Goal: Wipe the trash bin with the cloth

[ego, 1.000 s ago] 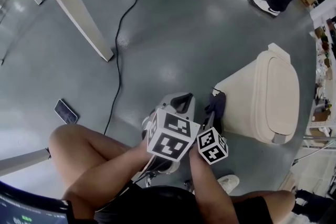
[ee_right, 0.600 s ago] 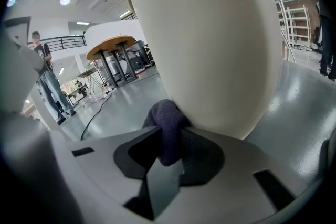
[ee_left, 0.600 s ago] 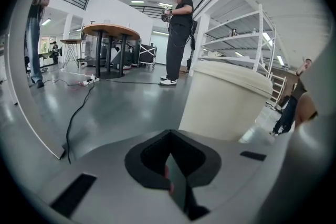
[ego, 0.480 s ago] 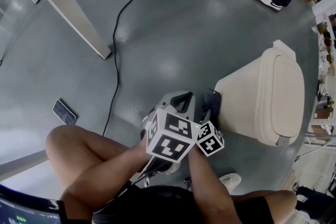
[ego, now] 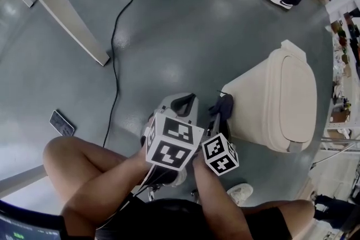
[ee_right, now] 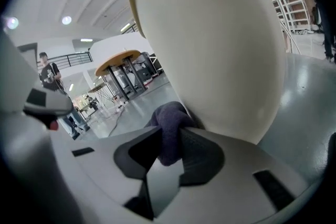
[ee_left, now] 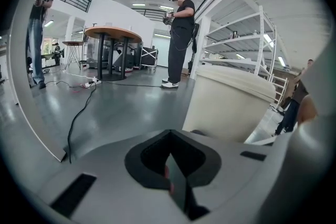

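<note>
Your right gripper (ego: 219, 115) was clamped on the dark purple-grey cloth (ee_right: 170, 124), which bunched out between its jaws and touched the side wall of the cream plastic trash bin (ee_right: 210, 44). The bin (ego: 275, 101) stood on the glossy grey floor (ego: 180, 31), lid down, to the right of both grippers, and the cloth (ego: 224, 104) met it low on its near left side. Your left gripper (ego: 183, 104) sat just beside the right one with its jaws together on nothing, apart from the bin. A black cable (ego: 114, 59) ran across the floor, and a dark phone (ego: 61, 122) lay near your left knee.
</note>
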Demonstrator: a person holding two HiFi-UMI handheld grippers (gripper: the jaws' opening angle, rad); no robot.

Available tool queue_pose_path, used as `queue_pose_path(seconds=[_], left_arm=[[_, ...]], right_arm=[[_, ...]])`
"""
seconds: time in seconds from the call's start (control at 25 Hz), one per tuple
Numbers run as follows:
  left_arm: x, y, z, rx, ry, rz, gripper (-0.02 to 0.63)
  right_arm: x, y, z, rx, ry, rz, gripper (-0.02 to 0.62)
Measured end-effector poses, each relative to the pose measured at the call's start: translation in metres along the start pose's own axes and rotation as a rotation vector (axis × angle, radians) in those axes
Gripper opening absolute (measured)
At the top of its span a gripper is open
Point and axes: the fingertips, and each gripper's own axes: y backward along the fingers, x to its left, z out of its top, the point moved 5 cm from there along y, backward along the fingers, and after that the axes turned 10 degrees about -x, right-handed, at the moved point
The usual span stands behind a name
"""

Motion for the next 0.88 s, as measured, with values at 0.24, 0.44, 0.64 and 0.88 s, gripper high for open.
queue_pose_path(seconds=[0.24,0.44,0.64,0.88], left_arm=[[0.011,0.004,0.008,-0.018,0.020,0.029,0.000],[0.008,0.006,0.011,-0.032,0.013,0.022,0.000],[0.007,0.005,0.010,-0.033,0.013,0.019,0.000],[0.007,0.003,0.008,-0.029,0.012,0.011,0.000]], right_arm=[[0.050,0.019,0.073,-0.187,-0.031,0.137,0.092],[0.072,0.025,0.118,-0.284,-0.083,0.167,0.092],[0.079,0.019,0.134,-0.319,-0.114,0.152,0.092],[0.071,0.002,0.128,-0.296,-0.135,0.082,0.092]])
